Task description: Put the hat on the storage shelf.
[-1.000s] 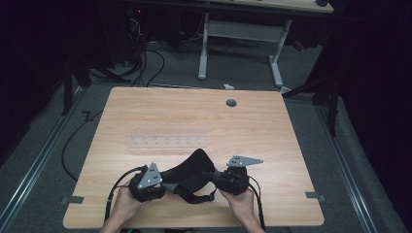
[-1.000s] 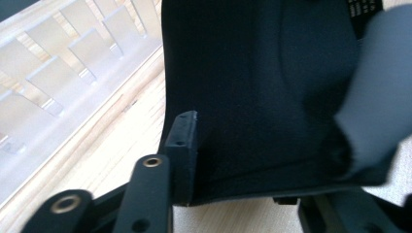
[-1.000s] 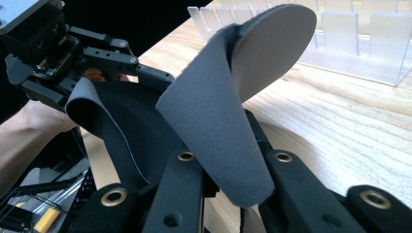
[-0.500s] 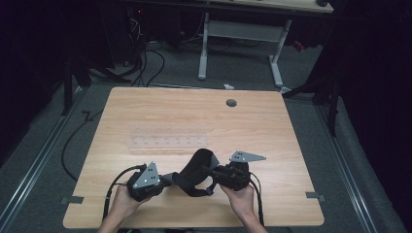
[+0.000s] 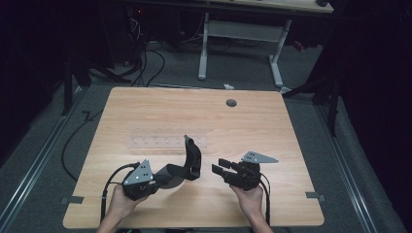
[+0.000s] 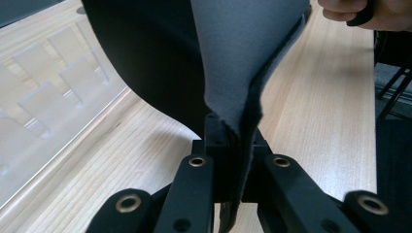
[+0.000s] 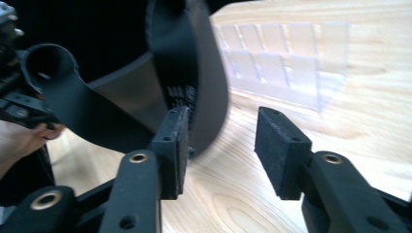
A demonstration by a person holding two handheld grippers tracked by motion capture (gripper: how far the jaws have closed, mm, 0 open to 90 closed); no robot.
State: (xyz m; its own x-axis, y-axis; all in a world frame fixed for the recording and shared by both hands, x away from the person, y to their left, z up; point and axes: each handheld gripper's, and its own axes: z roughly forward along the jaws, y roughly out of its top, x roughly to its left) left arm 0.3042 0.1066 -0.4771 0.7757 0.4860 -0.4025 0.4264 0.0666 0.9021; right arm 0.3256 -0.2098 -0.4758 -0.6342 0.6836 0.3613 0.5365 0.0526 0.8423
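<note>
Wooden bench [image 5: 145, 116] carries a black strap [image 5: 193, 158] near its front edge, 1 end clamped in the left gripper [image 5: 163, 180]. The right gripper [image 5: 219, 170], jaws just opening and empty, sits beside it. With 1 hold, the curled strap could flop or twist free.

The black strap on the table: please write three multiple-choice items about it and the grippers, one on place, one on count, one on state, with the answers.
1. Where does the clear plastic tray lie?
A. Beyond the black strap
B. Beside the round hole
C. Off the table

2. How many hand-held grippers press on the strap?
A. None
B. One
C. Two

3. How do the jaws of the right hand-held gripper stand?
A. Clamped on the strap
B. Shut on nothing
C. Apart, having just been opening

Answers: 1 A, the tray lies farther up the table; 2 B, the left hand-held gripper alone pinches it; 3 C, a bare gap shows between the pads.
</note>
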